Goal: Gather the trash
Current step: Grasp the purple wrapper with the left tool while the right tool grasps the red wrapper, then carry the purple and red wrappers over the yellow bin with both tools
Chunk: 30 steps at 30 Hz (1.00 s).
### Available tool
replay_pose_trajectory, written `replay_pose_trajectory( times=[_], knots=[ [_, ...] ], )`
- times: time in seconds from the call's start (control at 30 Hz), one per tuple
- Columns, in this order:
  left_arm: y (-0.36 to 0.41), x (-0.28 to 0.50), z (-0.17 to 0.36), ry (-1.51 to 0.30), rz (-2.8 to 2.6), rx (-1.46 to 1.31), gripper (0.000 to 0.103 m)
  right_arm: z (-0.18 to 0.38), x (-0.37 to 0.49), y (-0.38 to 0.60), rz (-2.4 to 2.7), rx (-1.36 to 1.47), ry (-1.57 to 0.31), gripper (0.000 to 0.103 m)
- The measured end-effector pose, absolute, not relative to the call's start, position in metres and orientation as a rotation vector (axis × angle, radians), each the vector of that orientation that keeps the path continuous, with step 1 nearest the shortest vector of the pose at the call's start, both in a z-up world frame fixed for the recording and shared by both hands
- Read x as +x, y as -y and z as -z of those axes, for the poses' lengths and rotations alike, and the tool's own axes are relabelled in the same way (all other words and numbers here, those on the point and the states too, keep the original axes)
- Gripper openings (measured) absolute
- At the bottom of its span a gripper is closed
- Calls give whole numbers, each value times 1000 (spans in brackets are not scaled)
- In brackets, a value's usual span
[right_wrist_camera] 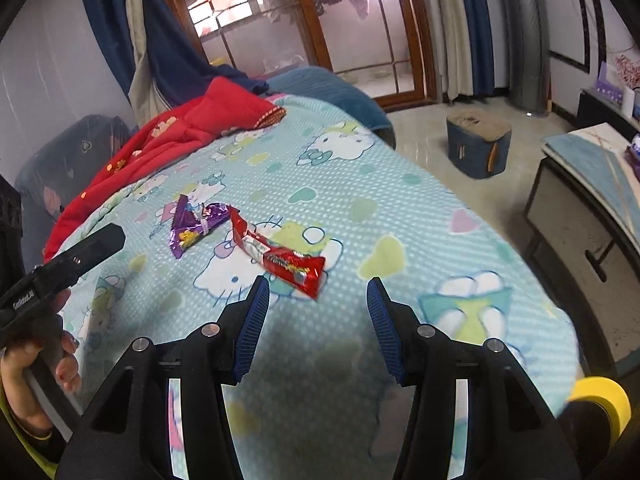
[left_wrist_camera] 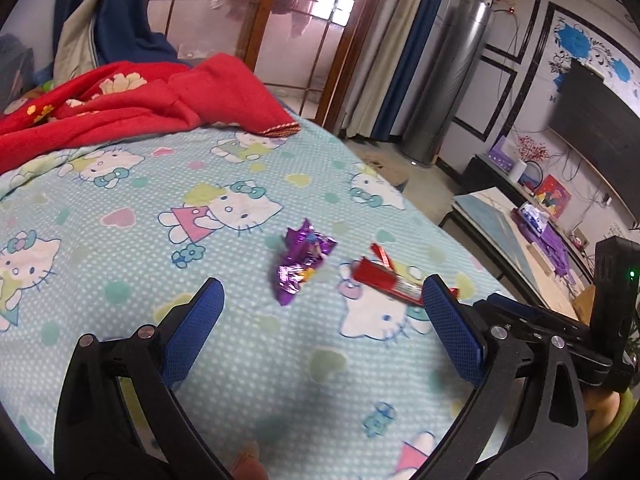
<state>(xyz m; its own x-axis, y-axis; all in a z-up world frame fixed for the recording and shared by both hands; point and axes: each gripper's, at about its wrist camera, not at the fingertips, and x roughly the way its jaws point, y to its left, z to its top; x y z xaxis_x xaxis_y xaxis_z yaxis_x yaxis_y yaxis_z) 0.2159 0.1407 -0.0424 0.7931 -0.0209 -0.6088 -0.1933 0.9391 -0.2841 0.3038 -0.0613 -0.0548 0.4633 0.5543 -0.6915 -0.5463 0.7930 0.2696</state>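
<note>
Two pieces of trash lie side by side on a pale blue cartoon-cat bedsheet (left_wrist_camera: 248,344). One is a crumpled purple foil wrapper (left_wrist_camera: 298,266) (right_wrist_camera: 196,228); the other is a red snack wrapper (left_wrist_camera: 386,280) (right_wrist_camera: 280,258). My left gripper (left_wrist_camera: 320,292) hovers open just short of the purple wrapper, with the red wrapper's end behind its right fingertip. My right gripper (right_wrist_camera: 318,294) is open, and the near end of the red wrapper lies just ahead of the gap between its blue pads. Neither gripper holds anything.
A red blanket (left_wrist_camera: 120,112) is bunched at the far end of the bed. Beyond the bed's right edge are a low table (right_wrist_camera: 592,184), a blue stool (right_wrist_camera: 478,142) on the floor and a TV cabinet (left_wrist_camera: 520,184). A yellow tape roll (right_wrist_camera: 600,398) shows at lower right.
</note>
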Motion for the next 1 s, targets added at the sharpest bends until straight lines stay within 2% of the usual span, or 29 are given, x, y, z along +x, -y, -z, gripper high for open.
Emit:
replay_pose_trajectory(
  times=[0.23, 0.3, 0.37, 0.47, 0.53, 0.6, 0.8, 1.0],
  knots=[
    [-151, 243, 65, -720, -83, -357, 75, 74, 325, 36, -706, 0, -919, 49],
    [-153, 250, 69, -730, -87, -358, 69, 78, 327, 31, -717, 0, -929, 38],
    [-156, 255, 74, -739, -87, -372, 63, 80, 325, 28, -724, -20, -923, 22],
    [-164, 261, 81, -749, -78, -427, 52, 80, 320, 28, -739, -18, -913, 14],
    [-168, 264, 86, -758, -66, -463, 44, 80, 316, 31, -739, -15, -905, 12],
    [-171, 267, 89, -772, -58, -480, 25, 81, 309, 35, -738, -12, -900, 12],
    [-166, 263, 89, -767, -7, -478, 15, 84, 284, 54, -721, 33, -885, 11],
    [-142, 251, 78, -740, 23, -398, 10, 81, 263, 75, -686, 59, -869, 11]
  ],
)
